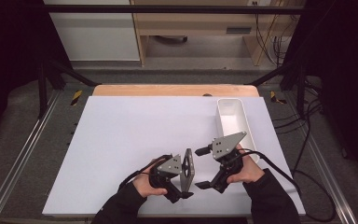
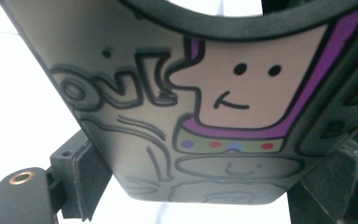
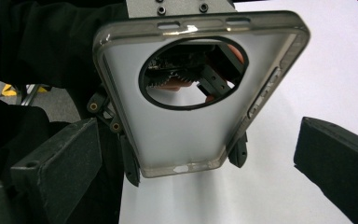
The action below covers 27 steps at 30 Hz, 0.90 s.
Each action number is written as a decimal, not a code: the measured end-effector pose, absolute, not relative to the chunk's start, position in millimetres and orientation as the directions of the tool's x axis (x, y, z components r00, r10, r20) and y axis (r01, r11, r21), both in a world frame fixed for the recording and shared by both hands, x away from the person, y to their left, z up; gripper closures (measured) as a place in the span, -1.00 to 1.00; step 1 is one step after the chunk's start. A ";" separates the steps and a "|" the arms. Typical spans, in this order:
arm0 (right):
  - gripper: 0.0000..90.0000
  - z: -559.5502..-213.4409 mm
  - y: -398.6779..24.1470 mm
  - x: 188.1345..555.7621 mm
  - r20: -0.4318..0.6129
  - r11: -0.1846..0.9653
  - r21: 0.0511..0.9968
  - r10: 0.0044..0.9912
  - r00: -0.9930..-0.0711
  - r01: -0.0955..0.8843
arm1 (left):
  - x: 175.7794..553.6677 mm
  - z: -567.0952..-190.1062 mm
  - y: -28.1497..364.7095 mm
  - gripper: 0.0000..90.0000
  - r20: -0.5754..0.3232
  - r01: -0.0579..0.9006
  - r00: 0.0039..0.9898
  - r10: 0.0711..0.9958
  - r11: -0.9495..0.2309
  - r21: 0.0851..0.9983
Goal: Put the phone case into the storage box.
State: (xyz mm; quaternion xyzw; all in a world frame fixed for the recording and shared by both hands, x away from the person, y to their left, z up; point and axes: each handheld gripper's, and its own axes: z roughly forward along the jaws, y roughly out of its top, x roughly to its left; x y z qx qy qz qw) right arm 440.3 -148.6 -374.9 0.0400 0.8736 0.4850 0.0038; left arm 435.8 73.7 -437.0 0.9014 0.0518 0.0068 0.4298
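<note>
Gripping phone case (image 1: 189,169) upright, left gripper (image 1: 177,183) jaws clamped; right gripper (image 1: 204,168) jaws wide, empty; white bin (image 1: 242,122) behind.

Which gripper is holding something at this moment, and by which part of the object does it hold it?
The left gripper holds a phone case by its two long side edges near the bottom end. The right gripper is open and holds nothing.

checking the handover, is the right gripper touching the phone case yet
Apart. In the right gripper view the phone case sits between the right gripper's open jaws with white table showing on both sides; the left gripper holds it.
</note>
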 end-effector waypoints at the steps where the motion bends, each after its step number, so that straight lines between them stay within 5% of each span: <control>1: -0.97 -374.6 -148.2 440.3 0.033 0.526 0.848 0.071 -0.997 0.066 | 435.9 -436.8 73.3 -0.75 -0.031 0.087 0.995 0.099 -0.625 0.776; 27: -0.91 -376.5 -142.7 442.2 0.041 0.514 0.856 0.051 -0.998 0.061 | 434.0 -439.8 64.3 -0.75 -0.028 0.065 0.997 0.068 -0.628 0.775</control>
